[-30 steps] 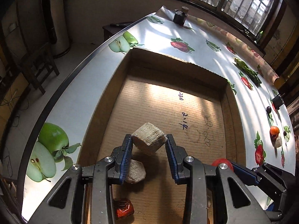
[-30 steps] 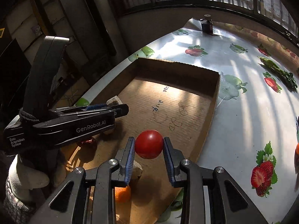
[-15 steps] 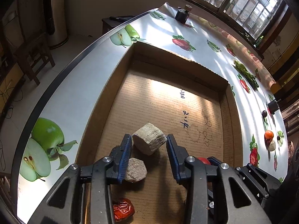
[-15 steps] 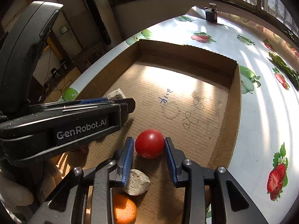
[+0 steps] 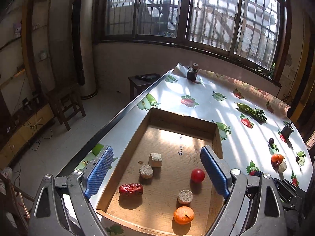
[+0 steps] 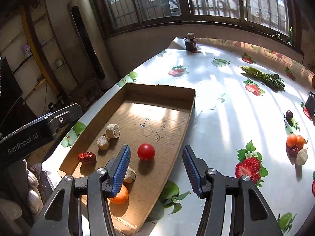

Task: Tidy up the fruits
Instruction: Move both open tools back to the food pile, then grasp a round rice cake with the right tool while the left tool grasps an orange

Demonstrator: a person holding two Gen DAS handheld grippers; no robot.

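Note:
A shallow cardboard tray (image 5: 183,119) (image 6: 157,90) holds a beige block (image 5: 155,159) (image 6: 112,130), a round beige piece (image 5: 146,171) (image 6: 103,142), a red date (image 5: 131,189) (image 6: 87,157), a red tomato (image 5: 197,175) (image 6: 145,151), a second beige piece (image 5: 185,196) (image 6: 130,174) and an orange (image 5: 183,215) (image 6: 119,193). My left gripper (image 5: 156,150) hangs above the tray, its jaws opening wide with nothing in them. My right gripper (image 6: 156,150) is above the tray's near right corner, its jaws opening, with the tomato lying loose below.
More fruit (image 5: 277,158) (image 6: 295,140) and a dark plum (image 5: 271,141) (image 6: 289,114) lie on the fruit-print tablecloth to the right. Green vegetables (image 5: 252,112) (image 6: 263,76) and a dark jar (image 5: 192,71) (image 6: 190,43) sit farther back. The table edge runs along the tray's left side.
The left gripper let go of the beige block and the right let go of the tomato. Both rose and drew back from the tray with their jaws widening.

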